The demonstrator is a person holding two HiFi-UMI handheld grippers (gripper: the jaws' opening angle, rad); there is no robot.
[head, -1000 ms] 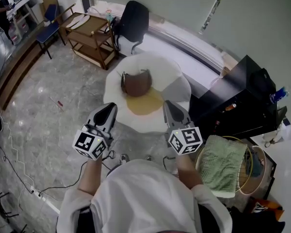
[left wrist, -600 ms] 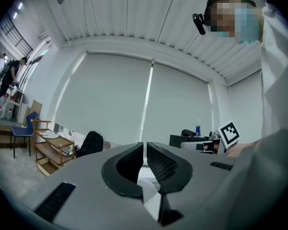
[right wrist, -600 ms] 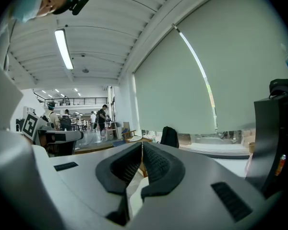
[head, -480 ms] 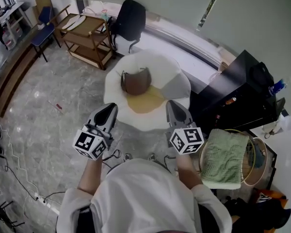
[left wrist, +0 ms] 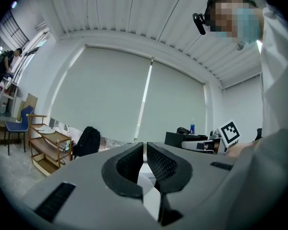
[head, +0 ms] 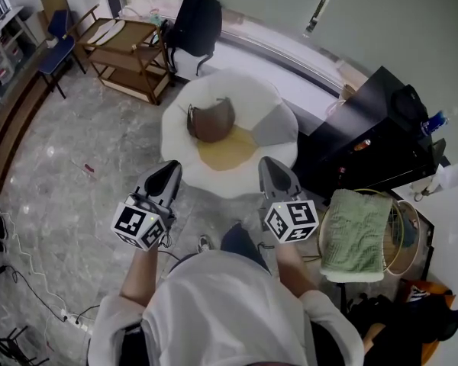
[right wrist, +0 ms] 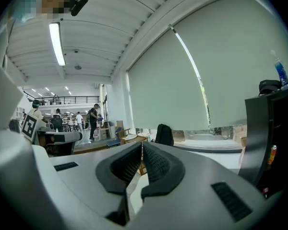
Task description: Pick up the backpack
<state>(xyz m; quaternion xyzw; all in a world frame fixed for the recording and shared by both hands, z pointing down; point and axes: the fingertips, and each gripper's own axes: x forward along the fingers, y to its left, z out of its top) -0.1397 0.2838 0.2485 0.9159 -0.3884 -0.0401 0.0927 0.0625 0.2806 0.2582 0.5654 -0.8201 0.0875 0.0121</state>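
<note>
The black backpack [head: 192, 21] leans by the far wall, past the round white seat [head: 248, 96] — too far to reach. The left gripper [head: 169, 171] and right gripper [head: 268, 166] are closed tight and empty, likely because nothing is near to grab.

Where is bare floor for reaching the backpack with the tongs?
The marble floor left of the white seat is mostly bare, up to the wooden cart beside the backpack. Right is crowded: black cabinet, basket.
</note>
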